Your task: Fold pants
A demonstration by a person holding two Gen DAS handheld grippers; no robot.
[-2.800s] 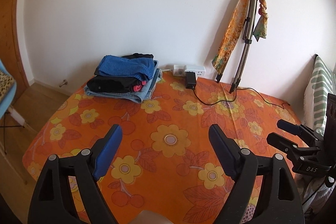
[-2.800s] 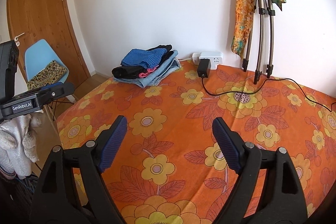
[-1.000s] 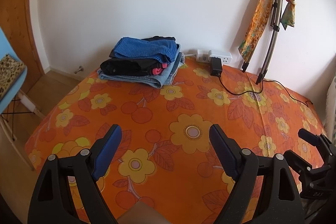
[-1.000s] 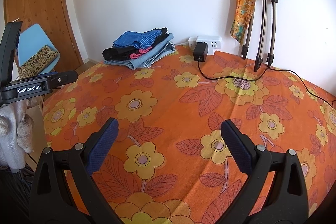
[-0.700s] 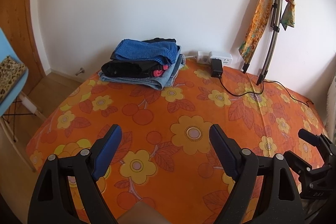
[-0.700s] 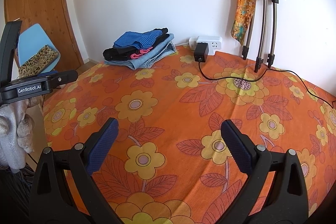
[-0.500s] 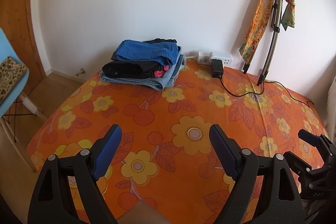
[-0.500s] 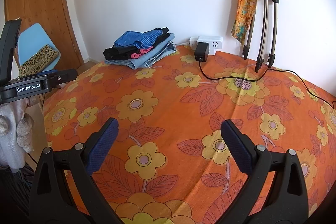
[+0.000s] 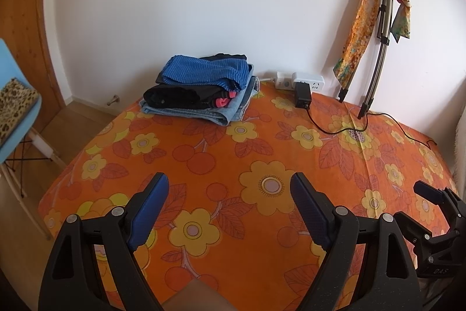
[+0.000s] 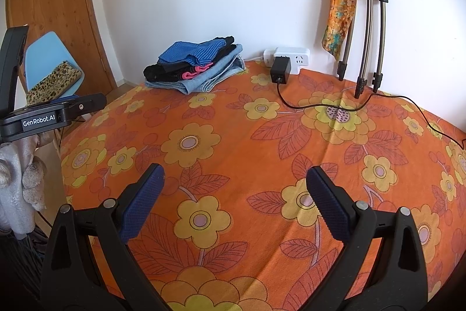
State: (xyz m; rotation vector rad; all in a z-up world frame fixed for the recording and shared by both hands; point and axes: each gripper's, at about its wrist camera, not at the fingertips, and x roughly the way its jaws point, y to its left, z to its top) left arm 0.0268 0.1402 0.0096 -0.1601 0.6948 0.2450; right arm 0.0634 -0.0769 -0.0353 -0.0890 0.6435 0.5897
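A stack of folded clothes (image 9: pixel 201 89) lies at the far left corner of the orange flowered table (image 9: pixel 262 153): blue striped on top, black and pink in the middle, light denim below. It also shows in the right wrist view (image 10: pixel 195 69). My left gripper (image 9: pixel 230 185) is open and empty above the table's near edge. My right gripper (image 10: pixel 234 179) is open and empty above the near middle of the table (image 10: pixel 262 142). The right gripper also shows at the lower right of the left wrist view (image 9: pixel 437 217). The left gripper's body shows at the left of the right wrist view (image 10: pixel 49 115).
A white power strip with a black adapter (image 9: pixel 301 86) and its cable (image 10: pixel 320 107) lie by the far wall. A folded tripod with scarves (image 9: pixel 378 28) leans on the wall at the back right. A blue chair (image 10: pixel 49 60) stands left of the table.
Both grippers have drifted slightly and stayed open and empty. The view of the clothes stack shifted a little. Nothing on the table has moved.
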